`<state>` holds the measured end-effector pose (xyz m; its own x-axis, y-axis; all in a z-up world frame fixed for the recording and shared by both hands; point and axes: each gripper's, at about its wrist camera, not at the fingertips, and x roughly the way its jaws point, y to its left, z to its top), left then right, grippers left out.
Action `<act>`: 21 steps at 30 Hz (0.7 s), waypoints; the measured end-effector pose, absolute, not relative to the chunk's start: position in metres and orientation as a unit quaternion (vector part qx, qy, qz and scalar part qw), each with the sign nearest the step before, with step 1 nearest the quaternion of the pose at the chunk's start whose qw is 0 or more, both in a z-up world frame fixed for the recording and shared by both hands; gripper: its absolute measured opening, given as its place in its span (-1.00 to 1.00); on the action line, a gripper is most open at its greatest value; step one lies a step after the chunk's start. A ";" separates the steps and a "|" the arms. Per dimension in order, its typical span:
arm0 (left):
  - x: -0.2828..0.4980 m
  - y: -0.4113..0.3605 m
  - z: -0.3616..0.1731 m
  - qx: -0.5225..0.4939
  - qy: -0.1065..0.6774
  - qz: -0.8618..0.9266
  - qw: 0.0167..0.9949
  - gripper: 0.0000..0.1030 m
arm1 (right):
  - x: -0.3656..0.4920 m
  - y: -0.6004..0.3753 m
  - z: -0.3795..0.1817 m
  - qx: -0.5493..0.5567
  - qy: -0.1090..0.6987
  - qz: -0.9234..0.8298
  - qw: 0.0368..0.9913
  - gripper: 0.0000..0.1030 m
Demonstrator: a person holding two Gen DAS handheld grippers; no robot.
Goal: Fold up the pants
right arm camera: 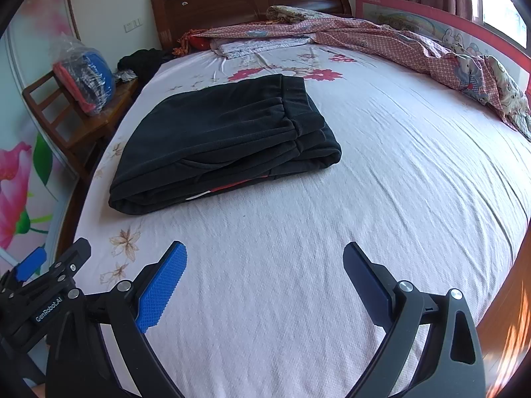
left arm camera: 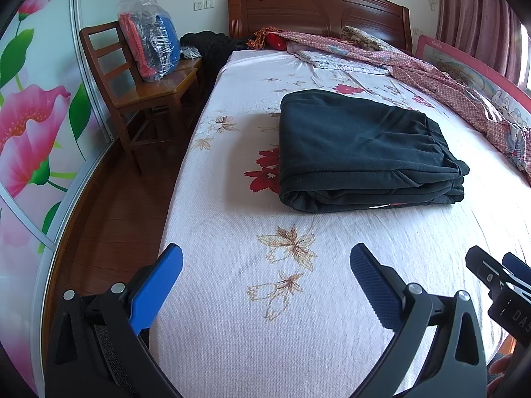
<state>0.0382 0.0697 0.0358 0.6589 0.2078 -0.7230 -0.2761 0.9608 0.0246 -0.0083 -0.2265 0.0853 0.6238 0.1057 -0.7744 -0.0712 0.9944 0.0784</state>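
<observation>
The black pants (left arm camera: pixel 361 149) lay folded into a compact stack of several layers on the bed (left arm camera: pixel 332 298), ahead of both tools and well apart from them, the elastic waistband on top toward the right edge of the stack. Edges looked roughly squared; a sliver of red and white showed between the lower layers at the near side. Judged the folding essentially done, with at most a tidy of that near edge left.

Left tool (left arm camera: pixel 265 285) was spread wide, holding nothing, poised above the near sheet. Right tool (right arm camera: pixel 265 282) was likewise spread wide and empty, just beside the left one; each showed at the edge of the other's view.

The surface was a white textured bedsheet with a red and tan flower print, lightly wrinkled. Beyond the pants, a rumpled pink patterned quilt (right arm camera: pixel 381 36) ran along the far and right side, against a wooden headboard (left arm camera: pixel 318 6). Left of the tools stood a wooden chair (left arm camera: pixel 139 89) carrying a plastic bag of clothes (left arm camera: pixel 149 43), in front of a flower-printed wardrobe door (left arm camera: pixel 36 126). Curtains (left arm camera: pixel 474 10) hung at the far right.
</observation>
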 end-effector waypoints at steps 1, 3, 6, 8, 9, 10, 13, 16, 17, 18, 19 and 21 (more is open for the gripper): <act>0.038 0.070 0.036 -0.043 0.391 0.132 0.910 0.96 | -0.008 -0.226 0.085 0.021 0.431 0.049 0.901 0.84; 0.038 0.070 0.036 -0.044 0.392 0.133 0.909 0.96 | -0.009 -0.226 0.085 0.022 0.431 0.049 0.901 0.84; 0.038 0.070 0.036 -0.043 0.391 0.133 0.910 0.96 | -0.009 -0.227 0.086 0.023 0.430 0.049 0.901 0.84; 0.038 0.070 0.036 -0.043 0.392 0.132 0.909 0.96 | -0.009 -0.226 0.086 0.022 0.429 0.049 0.901 0.84; 0.038 0.069 0.036 -0.043 0.392 0.132 0.909 0.96 | -0.009 -0.227 0.086 0.022 0.429 0.049 0.902 0.84; 0.038 0.070 0.036 -0.043 0.392 0.132 0.909 0.96 | -0.010 -0.227 0.086 0.023 0.430 0.051 0.901 0.84; 0.038 0.069 0.036 -0.043 0.392 0.133 0.909 0.96 | -0.009 -0.226 0.085 0.023 0.430 0.050 0.901 0.84; 0.037 0.069 0.036 -0.044 0.392 0.133 0.909 0.96 | -0.009 -0.226 0.086 0.023 0.430 0.051 0.901 0.84; 0.037 0.069 0.036 -0.045 0.393 0.133 0.909 0.96 | -0.009 -0.226 0.085 0.022 0.430 0.051 0.901 0.84; 0.037 0.069 0.036 -0.044 0.393 0.133 0.909 0.96 | -0.009 -0.226 0.085 0.022 0.429 0.051 0.901 0.84; 0.037 0.069 0.036 -0.044 0.392 0.133 0.909 0.96 | -0.009 -0.226 0.085 0.022 0.430 0.052 0.901 0.84; 0.038 0.069 0.036 -0.045 0.393 0.132 0.909 0.96 | -0.010 -0.226 0.086 0.022 0.428 0.053 0.902 0.84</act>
